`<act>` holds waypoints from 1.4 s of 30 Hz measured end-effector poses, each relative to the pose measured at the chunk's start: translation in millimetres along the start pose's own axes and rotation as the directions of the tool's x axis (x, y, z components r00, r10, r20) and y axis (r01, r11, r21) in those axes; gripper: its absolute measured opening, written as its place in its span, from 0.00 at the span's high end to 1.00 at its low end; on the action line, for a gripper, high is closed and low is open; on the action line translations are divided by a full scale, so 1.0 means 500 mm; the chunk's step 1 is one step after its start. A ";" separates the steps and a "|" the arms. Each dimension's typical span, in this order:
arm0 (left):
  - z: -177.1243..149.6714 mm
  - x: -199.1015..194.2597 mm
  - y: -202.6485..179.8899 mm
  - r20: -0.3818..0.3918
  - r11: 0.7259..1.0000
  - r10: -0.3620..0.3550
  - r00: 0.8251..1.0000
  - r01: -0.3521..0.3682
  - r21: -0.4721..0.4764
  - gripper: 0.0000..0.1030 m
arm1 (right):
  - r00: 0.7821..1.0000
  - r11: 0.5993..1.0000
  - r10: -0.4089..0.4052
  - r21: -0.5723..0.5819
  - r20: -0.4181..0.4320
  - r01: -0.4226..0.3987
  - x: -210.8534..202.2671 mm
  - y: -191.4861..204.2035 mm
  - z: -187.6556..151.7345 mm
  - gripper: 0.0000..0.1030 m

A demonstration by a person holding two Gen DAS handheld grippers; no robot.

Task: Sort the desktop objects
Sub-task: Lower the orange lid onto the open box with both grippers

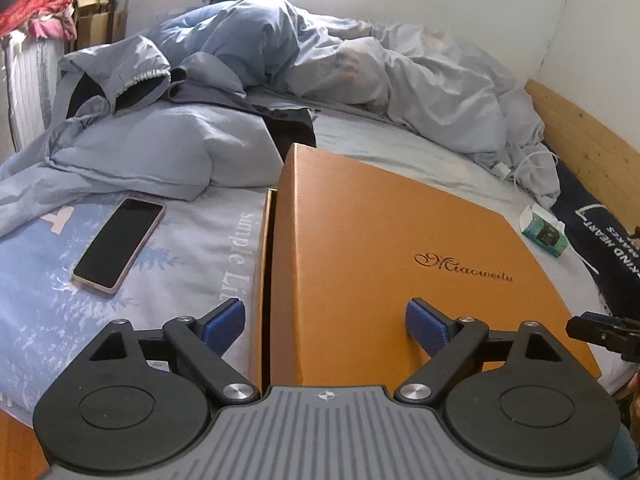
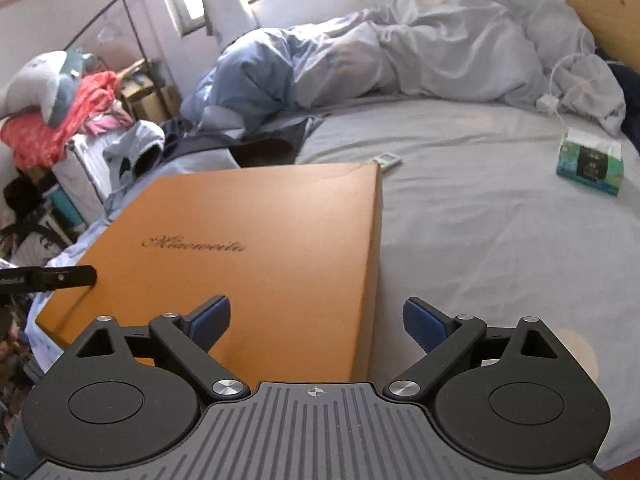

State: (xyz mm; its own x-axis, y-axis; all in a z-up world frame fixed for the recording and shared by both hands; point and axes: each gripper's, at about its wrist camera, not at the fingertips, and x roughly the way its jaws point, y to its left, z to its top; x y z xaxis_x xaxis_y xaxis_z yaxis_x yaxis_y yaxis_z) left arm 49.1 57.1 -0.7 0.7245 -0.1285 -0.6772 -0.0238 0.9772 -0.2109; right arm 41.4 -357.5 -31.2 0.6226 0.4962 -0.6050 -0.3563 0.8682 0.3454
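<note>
Black phone (image 1: pixel 118 245) only in left view

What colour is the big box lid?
Orange box lid with dark script lettering; clearest in the right wrist view.

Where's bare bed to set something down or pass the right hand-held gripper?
Widest bare sheet: right of the orange box, bordered by the tissue pack, small remote and heaped duvet. Narrower strip between the phone and the box's left edge. Crowded: pillow and jacket behind the phone.
</note>
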 end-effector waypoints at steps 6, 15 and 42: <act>-0.017 0.007 -0.006 -0.010 1.000 -0.012 1.000 0.012 0.011 0.11 | 1.000 0.999 0.027 0.047 -0.015 -0.026 0.011 -0.017 -0.012 0.08; -0.028 0.017 -0.003 -0.004 0.999 -0.027 1.000 0.027 0.041 0.26 | 0.998 0.998 0.058 -0.029 0.020 -0.058 0.001 0.009 -0.023 0.26; -0.027 0.000 0.027 -0.008 0.996 -0.066 0.998 0.065 -0.068 0.26 | 0.999 0.998 0.040 -0.053 0.027 -0.038 -0.002 0.035 -0.018 0.26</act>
State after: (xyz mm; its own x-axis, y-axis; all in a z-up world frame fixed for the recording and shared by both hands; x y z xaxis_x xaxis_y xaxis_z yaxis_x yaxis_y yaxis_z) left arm 39.5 68.1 -12.9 0.7192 -0.1938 -0.6672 -0.0234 0.9530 -0.3021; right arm 28.1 -342.9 -31.0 0.6264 0.5304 -0.5712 -0.4167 0.8472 0.3297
